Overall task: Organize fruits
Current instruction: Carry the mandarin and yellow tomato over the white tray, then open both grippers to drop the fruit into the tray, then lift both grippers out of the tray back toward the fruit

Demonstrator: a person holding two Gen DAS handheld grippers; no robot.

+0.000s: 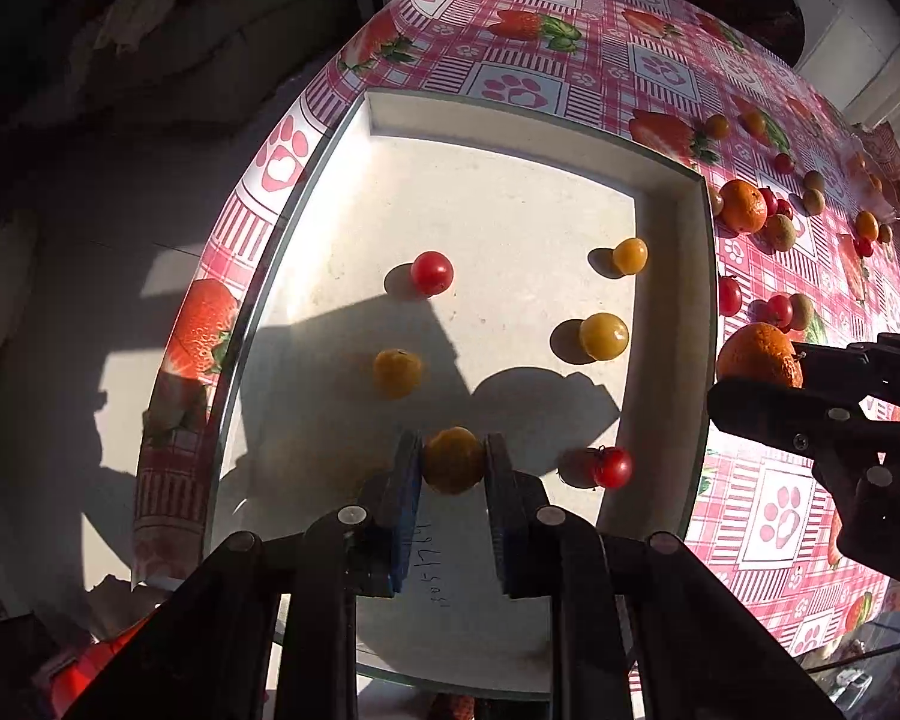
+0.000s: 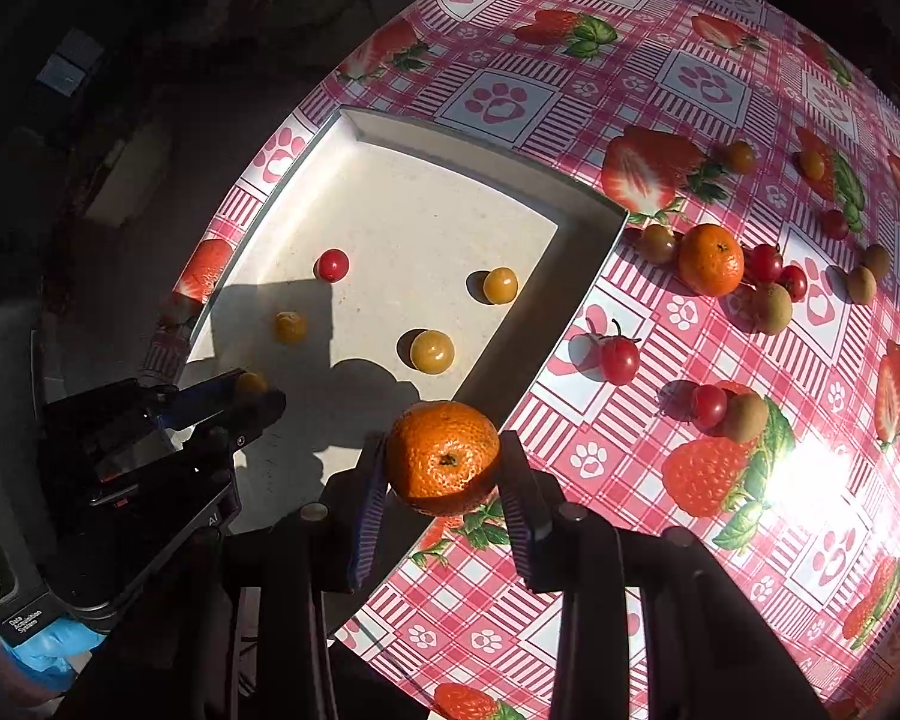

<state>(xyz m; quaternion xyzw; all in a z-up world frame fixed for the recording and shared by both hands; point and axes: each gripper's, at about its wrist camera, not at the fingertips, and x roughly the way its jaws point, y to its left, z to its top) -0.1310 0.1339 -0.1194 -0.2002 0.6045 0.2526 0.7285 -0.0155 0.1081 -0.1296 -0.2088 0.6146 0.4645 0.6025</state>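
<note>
My left gripper [image 1: 453, 461] is shut on a small yellow tomato [image 1: 453, 459] above the near part of the white tray [image 1: 510, 120]. The tray holds two red cherry tomatoes [image 1: 431, 272] and several yellow ones [image 1: 603, 335]. My right gripper [image 2: 444, 462] is shut on a tangerine [image 2: 443, 456] over the tray's right rim [image 2: 570, 276]; it shows in the left wrist view [image 1: 759, 355] too. The left gripper [image 2: 252, 393] appears at the left of the right wrist view.
On the strawberry-print tablecloth [image 2: 630, 90] right of the tray lie another tangerine [image 2: 710, 259], red cherry tomatoes [image 2: 619, 358], brownish longan-like fruits [image 2: 771, 307] and small yellow tomatoes [image 2: 812, 163]. The table edge runs along the tray's left side. Sun glare sits at right.
</note>
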